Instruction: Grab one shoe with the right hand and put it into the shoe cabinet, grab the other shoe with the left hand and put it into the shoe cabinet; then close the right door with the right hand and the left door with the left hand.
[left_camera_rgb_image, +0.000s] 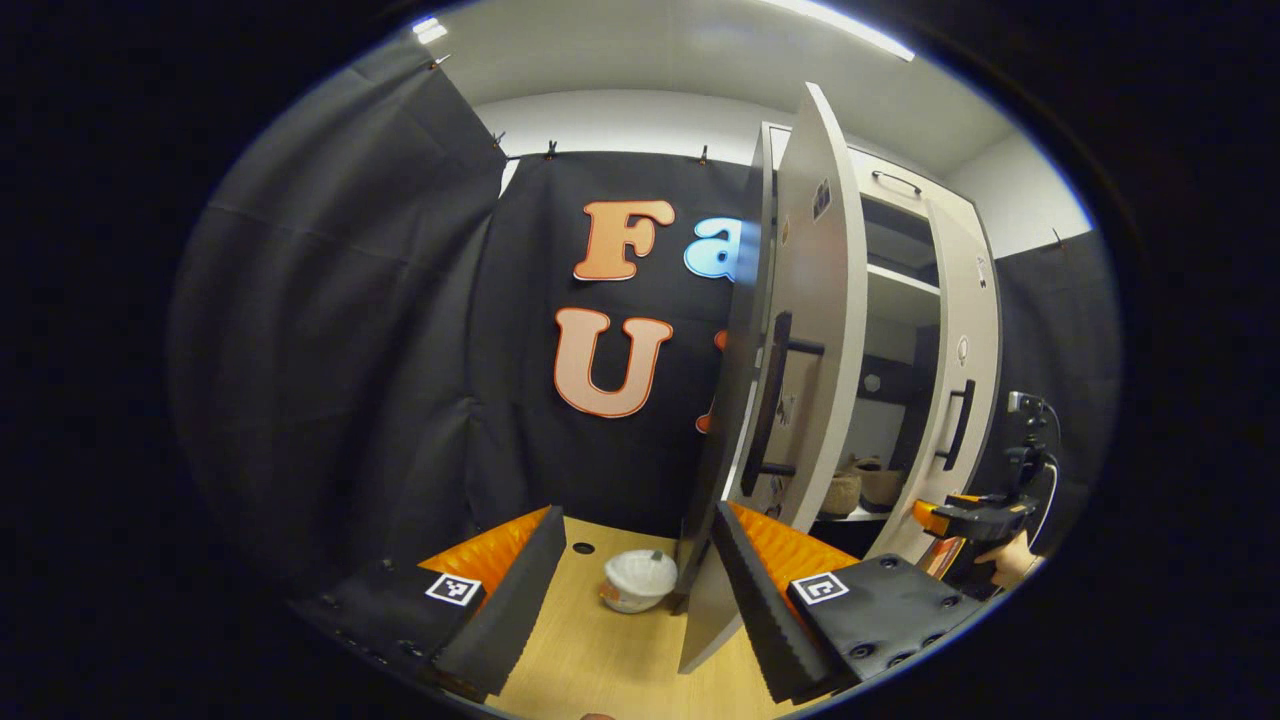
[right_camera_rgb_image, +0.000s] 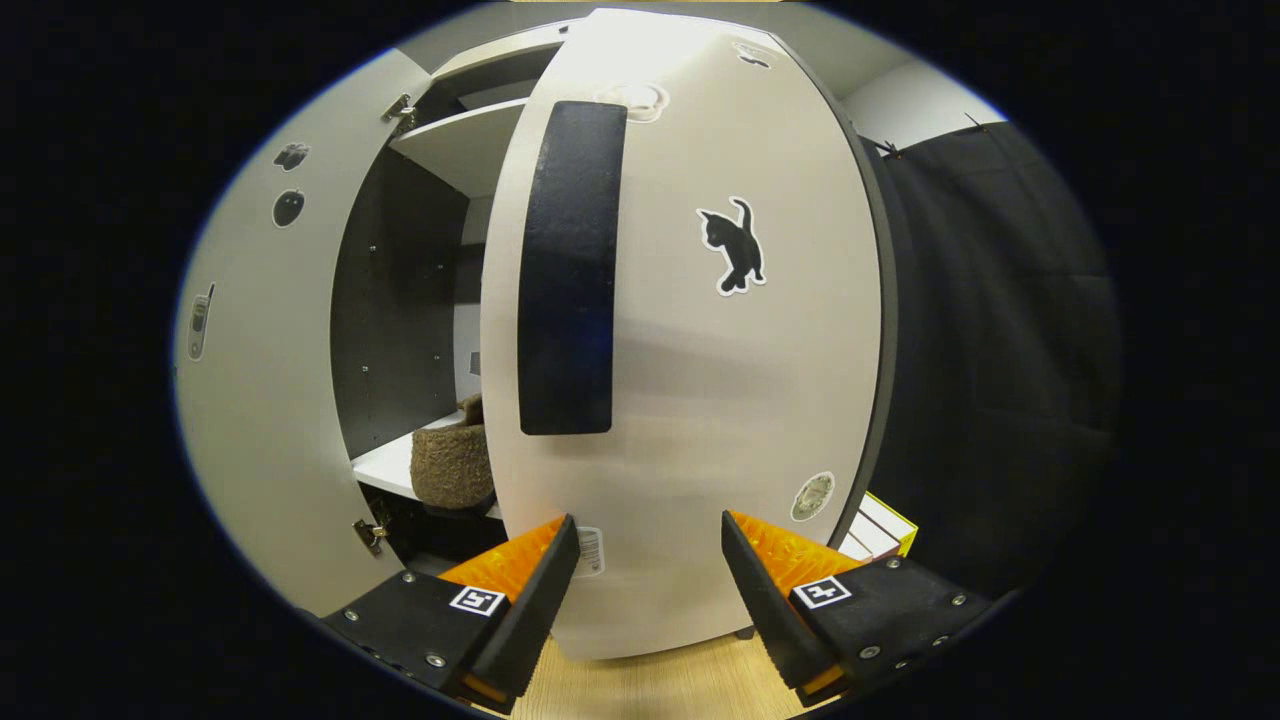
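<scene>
Left gripper view: the left gripper (left_camera_rgb_image: 632, 560) hangs with fingers spread wide and empty over the wooden floor (left_camera_rgb_image: 600, 650), a small white lidded bowl (left_camera_rgb_image: 638, 580) between them. Just ahead, the left door (left_camera_rgb_image: 800, 370) stands ajar — shoes (left_camera_rgb_image: 865, 485) sit on a shelf inside the shoe cabinet (left_camera_rgb_image: 900, 290).

Right gripper view: the right gripper (right_camera_rgb_image: 647, 560) — fingers wide, empty — faces the right door (right_camera_rgb_image: 700, 380), close beside it; a shoe (right_camera_rgb_image: 452, 462) rests on the cabinet shelf.

Black cloth (left_camera_rgb_image: 350, 330) hangs in folds as the booth's wall, clipped along its top edge. Above it runs a white wall (left_camera_rgb_image: 620, 120) and a pale ceiling with a bright strip light (left_camera_rgb_image: 850, 28). Light wood floor (left_camera_rgb_image: 600, 650) lies below.
</scene>
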